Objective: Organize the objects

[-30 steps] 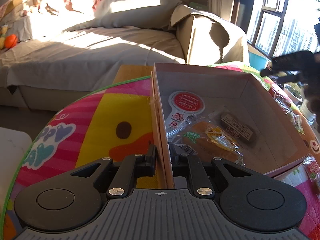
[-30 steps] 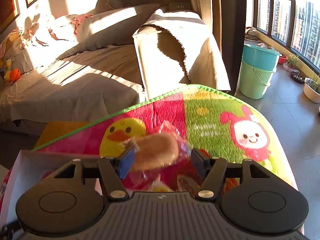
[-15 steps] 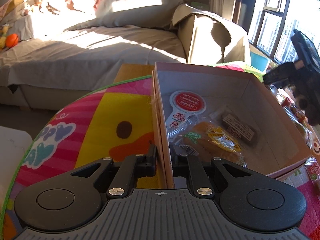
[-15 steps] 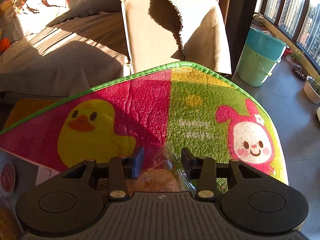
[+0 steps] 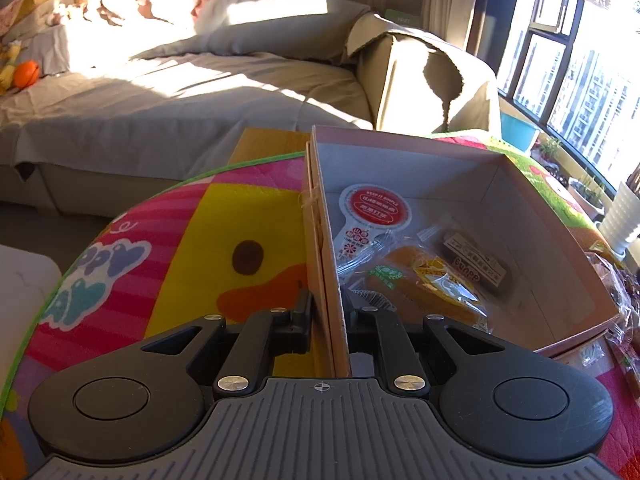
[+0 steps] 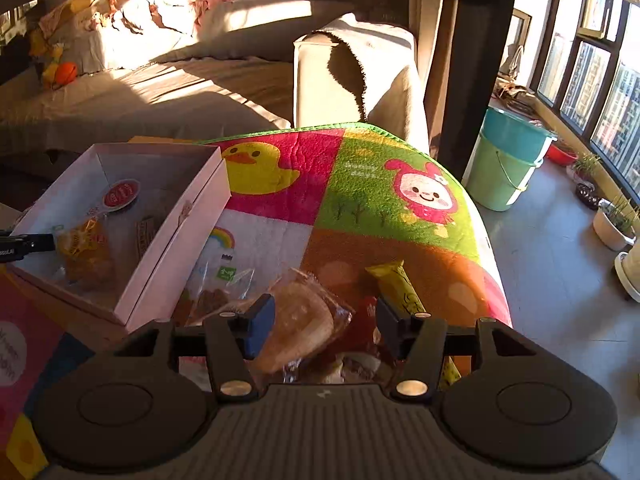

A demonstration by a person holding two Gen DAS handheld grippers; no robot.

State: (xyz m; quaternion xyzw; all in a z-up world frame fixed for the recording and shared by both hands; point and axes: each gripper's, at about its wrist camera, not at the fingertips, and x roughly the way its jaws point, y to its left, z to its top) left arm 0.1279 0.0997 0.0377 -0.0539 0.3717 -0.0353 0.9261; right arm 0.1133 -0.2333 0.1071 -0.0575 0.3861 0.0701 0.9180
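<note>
Grippers sit nearest in both views. The left gripper (image 5: 329, 316) is clamped tight on the near wall of the box (image 5: 520, 184), one finger outside it over the mat (image 5: 192, 240), the other inside. The right gripper (image 6: 325, 320) stands about half open, its jaws having just been opening; a wrapped bun (image 6: 298, 326) lies between the fingers, just against the blue pad (image 6: 260, 326) on the left finger and clear of the right one, so no grip on it shows. The bun rests on a heap of wrapped snacks on the mat, with a yellow bar (image 6: 398, 288) just to its right and a clear packet (image 6: 218, 284) to its left, beside the box. Inside the box lie an orange-wrapped bun (image 5: 432, 284), a dark bar (image 5: 476, 266) and a white packet with a red round label (image 5: 370, 216), all near the clamped wall. The box stands on the mat's left part, by the yellow duck. Beyond the mat is a grey sofa (image 5: 180, 92) in sun, with an orange toy (image 5: 26, 74) at its left end. Two stacked buckets (image 6: 508, 156) stand on the floor to the right, near the windows (image 6: 592, 92) and potted plants (image 6: 614, 220).
</note>
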